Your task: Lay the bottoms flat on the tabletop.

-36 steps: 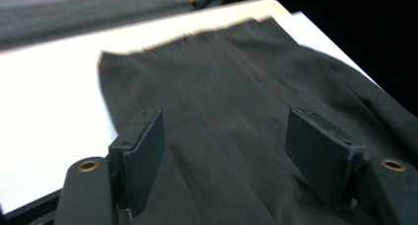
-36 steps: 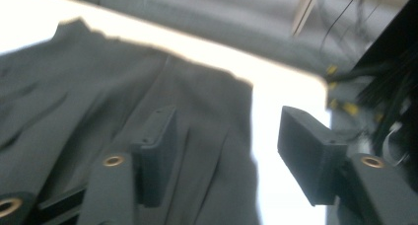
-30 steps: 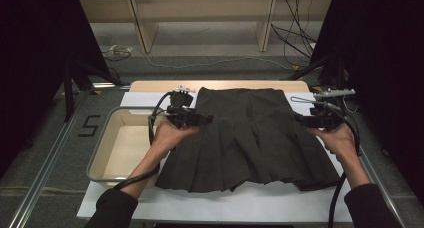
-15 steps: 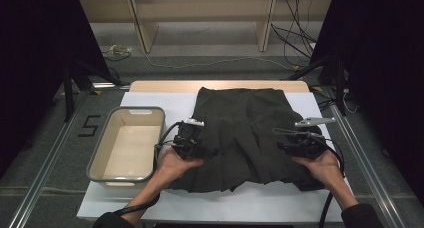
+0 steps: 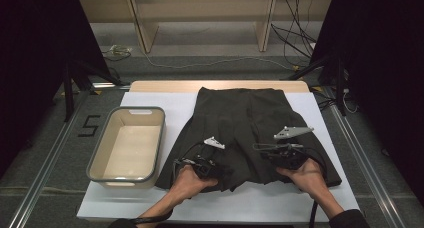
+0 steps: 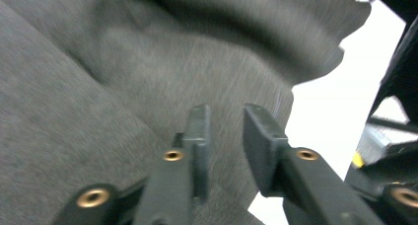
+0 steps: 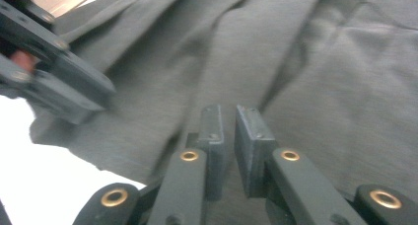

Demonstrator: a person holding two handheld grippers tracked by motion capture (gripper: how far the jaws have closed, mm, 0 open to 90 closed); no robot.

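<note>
A dark pleated skirt (image 5: 240,120) lies flat on the white table top (image 5: 280,200), waist far, hem near me. My left gripper (image 5: 219,171) is low over the hem's left part. Its jaws (image 6: 226,111) have just been closing and still show a narrow gap, with the skirt (image 6: 98,87) under them. My right gripper (image 5: 261,149) is on the hem's right part. It has also just been closing, and the jaws (image 7: 227,111) are almost together, pinching a ridge of the skirt (image 7: 320,87). The left gripper (image 7: 54,82) also shows in the right gripper view.
A beige tub with a grey rim (image 5: 125,109) stands empty at the left of the skirt. The table's white surface (image 6: 335,111) shows bare just past the hem. Rails run along both sides of the table, and cables lie on the floor behind it.
Both hands drew back from the skirt's upper sides to its near hem and sank onto the cloth. Both pairs of jaws narrowed.
</note>
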